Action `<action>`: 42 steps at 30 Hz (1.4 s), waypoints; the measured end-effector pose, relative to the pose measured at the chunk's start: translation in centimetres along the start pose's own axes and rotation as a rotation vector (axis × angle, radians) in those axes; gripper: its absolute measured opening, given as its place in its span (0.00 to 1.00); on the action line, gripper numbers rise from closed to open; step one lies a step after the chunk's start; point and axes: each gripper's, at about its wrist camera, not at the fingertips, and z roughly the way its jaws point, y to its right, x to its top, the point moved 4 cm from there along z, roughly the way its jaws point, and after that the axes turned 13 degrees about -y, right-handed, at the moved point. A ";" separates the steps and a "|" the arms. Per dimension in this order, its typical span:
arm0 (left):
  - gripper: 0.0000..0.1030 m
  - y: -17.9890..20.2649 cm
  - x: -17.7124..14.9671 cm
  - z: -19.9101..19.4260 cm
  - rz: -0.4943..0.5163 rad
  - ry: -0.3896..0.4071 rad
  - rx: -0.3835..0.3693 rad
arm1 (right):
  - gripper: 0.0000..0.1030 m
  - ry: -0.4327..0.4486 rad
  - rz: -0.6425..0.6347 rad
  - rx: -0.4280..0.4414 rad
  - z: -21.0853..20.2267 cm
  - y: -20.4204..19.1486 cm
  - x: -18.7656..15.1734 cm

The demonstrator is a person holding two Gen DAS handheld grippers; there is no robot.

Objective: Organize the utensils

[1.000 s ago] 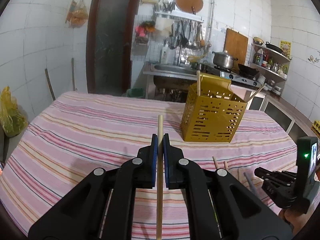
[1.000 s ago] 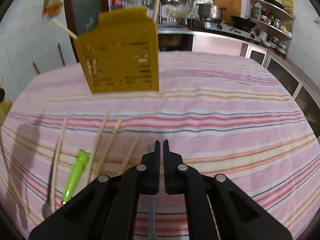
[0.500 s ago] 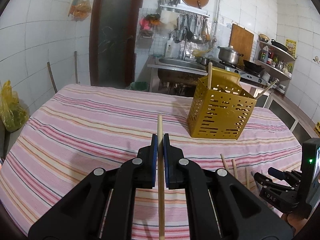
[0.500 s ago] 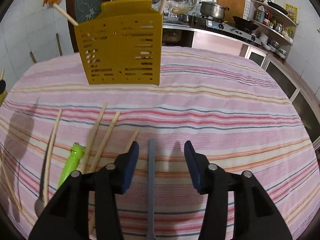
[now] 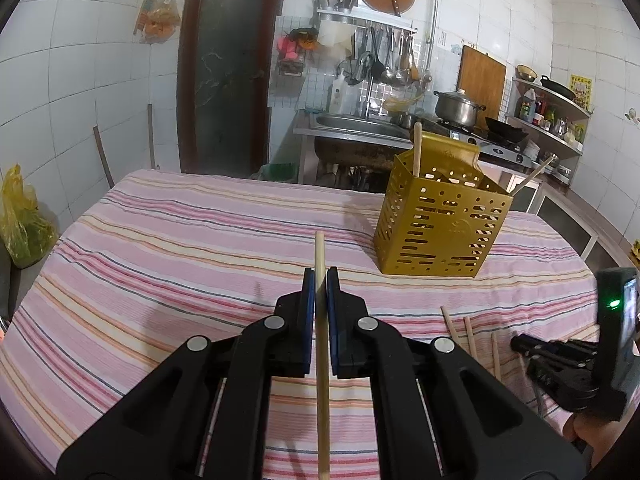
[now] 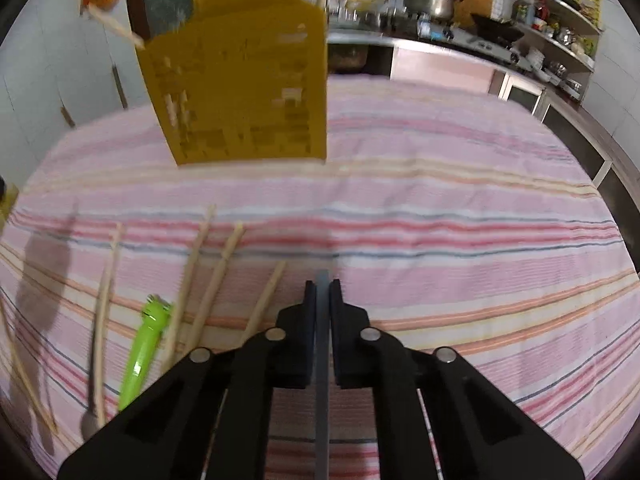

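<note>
My left gripper [image 5: 320,276] is shut on a wooden chopstick [image 5: 319,248] that sticks out ahead over the striped tablecloth [image 5: 180,248]. The yellow perforated utensil holder [image 5: 440,232] stands to its front right with two sticks in it. In the right wrist view the holder [image 6: 240,92] is blurred, straight ahead. My right gripper [image 6: 322,286] has its jaws closing tight on a flat grey utensil [image 6: 321,380], low over the cloth. Left of it lie several loose chopsticks [image 6: 192,272], a green frog-headed utensil [image 6: 146,348] and a spoon [image 6: 90,420]. The right gripper [image 5: 520,346] also shows at the left view's right edge.
A yellow plastic bag [image 5: 24,224] hangs off the table's left side. Behind the table are a dark door [image 5: 228,72], a sink [image 5: 352,124] and a stove with a pot [image 5: 456,106]. The table's right edge [image 6: 600,184] borders low cabinets.
The right gripper opened around the grey utensil lying on the cloth, then shut on it. The left gripper kept its hold on the chopstick and hardly moved.
</note>
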 end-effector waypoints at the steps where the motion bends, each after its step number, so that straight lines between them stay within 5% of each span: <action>1: 0.04 0.0 0.0 -0.2 0.000 0.005 -0.001 | 0.07 0.039 0.014 0.013 -1.0 0.2 0.0; 13: 0.04 -0.2 0.3 -3.4 0.000 0.096 -0.026 | 0.07 0.392 0.072 0.157 -8.1 1.0 -0.7; 25: 0.04 0.1 0.3 -4.3 0.013 0.126 -0.029 | 0.07 0.526 0.066 0.124 -10.5 0.7 -1.1; 32: 0.06 -1.7 -0.1 2.1 -0.032 -0.110 0.013 | 0.07 0.478 0.035 0.075 -9.4 -0.2 -0.9; 36: 0.25 -2.0 -0.9 6.4 -0.016 -0.245 0.076 | 0.07 0.448 0.052 0.077 -8.7 0.6 -0.2; 42: 0.38 -1.4 -1.4 9.4 0.009 -0.310 0.119 | 0.07 0.423 0.064 0.075 -7.8 1.0 0.2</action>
